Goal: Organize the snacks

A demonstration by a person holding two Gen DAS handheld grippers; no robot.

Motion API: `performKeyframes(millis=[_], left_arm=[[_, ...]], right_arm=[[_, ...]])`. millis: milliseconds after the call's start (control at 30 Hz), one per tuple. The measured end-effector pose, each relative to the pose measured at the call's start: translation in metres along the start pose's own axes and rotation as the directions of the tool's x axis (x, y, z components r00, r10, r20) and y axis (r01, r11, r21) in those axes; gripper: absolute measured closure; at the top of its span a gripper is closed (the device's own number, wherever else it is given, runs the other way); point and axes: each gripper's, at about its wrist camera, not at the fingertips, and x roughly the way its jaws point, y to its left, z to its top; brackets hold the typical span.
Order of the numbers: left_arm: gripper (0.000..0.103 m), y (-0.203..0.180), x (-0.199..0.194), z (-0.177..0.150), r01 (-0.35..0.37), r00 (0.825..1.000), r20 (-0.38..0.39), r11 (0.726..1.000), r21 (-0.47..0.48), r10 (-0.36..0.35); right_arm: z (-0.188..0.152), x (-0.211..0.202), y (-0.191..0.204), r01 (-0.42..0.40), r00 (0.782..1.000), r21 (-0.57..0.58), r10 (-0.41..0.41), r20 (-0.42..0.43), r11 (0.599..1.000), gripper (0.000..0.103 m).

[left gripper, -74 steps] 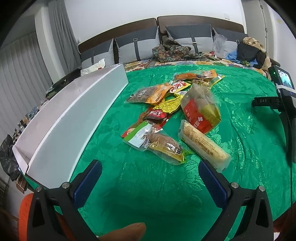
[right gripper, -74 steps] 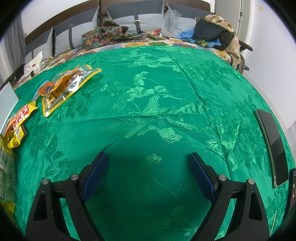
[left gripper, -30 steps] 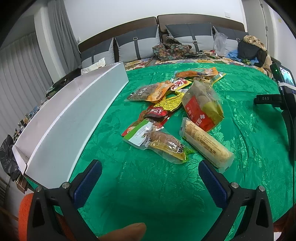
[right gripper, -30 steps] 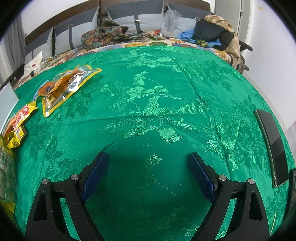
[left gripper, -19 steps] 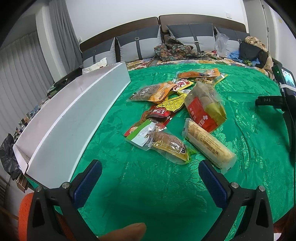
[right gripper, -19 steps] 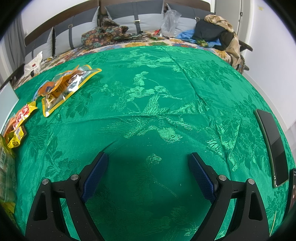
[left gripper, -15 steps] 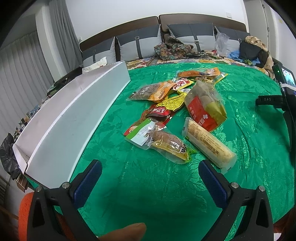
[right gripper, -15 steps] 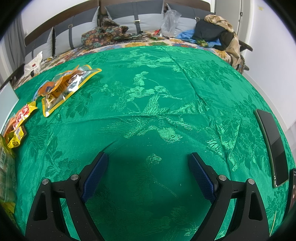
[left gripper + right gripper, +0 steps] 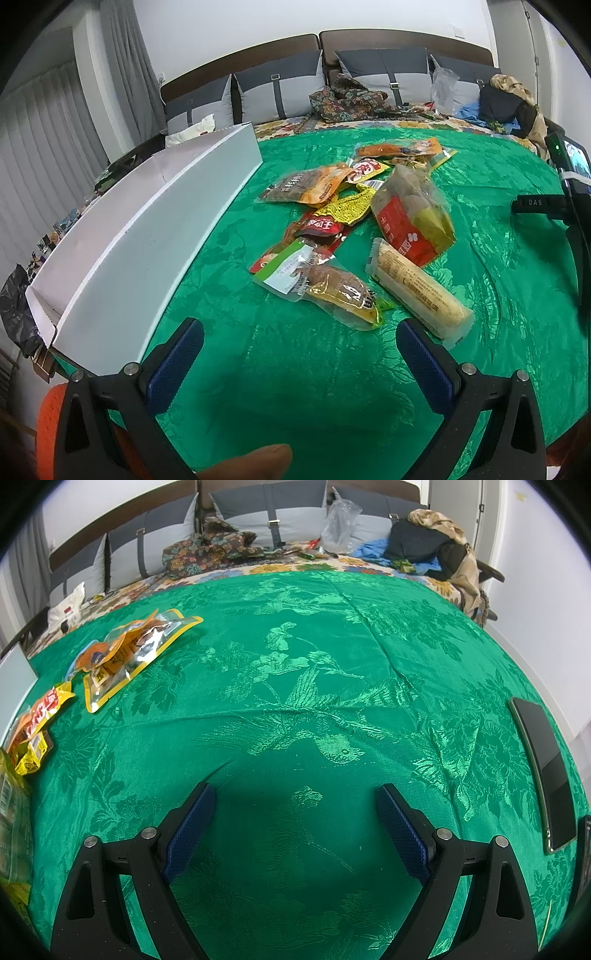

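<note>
Several snack packets lie in a pile on the green cloth [image 9: 295, 369]. Nearest my left gripper [image 9: 299, 339] are a clear sausage packet [image 9: 328, 288] and a long corn packet [image 9: 419, 286]. Behind them lie a red and yellow bag [image 9: 412, 219], a dark red packet [image 9: 317, 225] and an orange packet [image 9: 310, 184]. A long white box [image 9: 155, 236] stands to the left. My left gripper is open and empty, just short of the pile. My right gripper [image 9: 293, 805] is open and empty over bare cloth; a yellow-edged packet [image 9: 133, 653] lies at its far left.
A black phone [image 9: 546, 764] lies on the cloth at the right of the right wrist view. A camera on a stand [image 9: 565, 184] is at the right edge of the left wrist view. Pillows [image 9: 280, 88] and clothes [image 9: 424, 542] line the back.
My left gripper has drifted slightly closer to the snack pile. The right gripper has not moved.
</note>
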Motion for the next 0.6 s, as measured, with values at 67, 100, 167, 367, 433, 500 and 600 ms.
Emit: performKeyframes(millis=[67, 100, 167, 367, 433, 500, 600], left_arm=[[0.000, 0.0022, 0.0013, 0.0003, -0.001, 1.000, -0.004, 1.000, -0.007, 0.001], [0.000, 0.0026, 0.0015, -0.0002, -0.001, 1.000, -0.005, 1.000, -0.007, 0.001], [0.000, 0.0024, 0.0013, -0.0007, -0.003, 1.000, -0.003, 1.000, -0.005, 0.003], [0.000, 0.0009, 0.0030, -0.0023, -0.002, 1.000, -0.005, 1.000, 0.003, 0.002], [0.000, 0.0010, 0.0025, -0.0026, -0.003, 1.000, 0.001, 1.000, 0.006, 0.003], [0.000, 0.0021, 0.0031, -0.0031, -0.003, 1.000, 0.000, 1.000, 0.003, 0.003], [0.000, 0.0052, 0.0051, -0.0038, -0.006, 1.000, -0.004, 1.000, -0.005, 0.006]], right_arm=[[-0.0005, -0.0009, 0.0001, 0.000, 1.000, 0.000, 0.000, 0.000, 1.000, 0.011], [-0.0005, -0.0010, 0.0001, 0.000, 1.000, 0.000, 0.000, 0.000, 1.000, 0.011], [-0.0006, -0.0010, 0.0001, 0.000, 1.000, 0.000, 0.000, 0.000, 1.000, 0.011], [-0.0001, 0.0000, 0.0000, 0.000, 1.000, 0.000, 0.000, 0.000, 1.000, 0.011], [-0.0001, 0.0000, -0.0001, 0.000, 1.000, 0.000, 0.000, 0.000, 1.000, 0.011], [-0.0004, -0.0004, -0.0001, 0.000, 1.000, 0.000, 0.000, 0.000, 1.000, 0.011], [-0.0004, -0.0003, -0.0001, 0.000, 1.000, 0.000, 0.000, 0.000, 1.000, 0.011]])
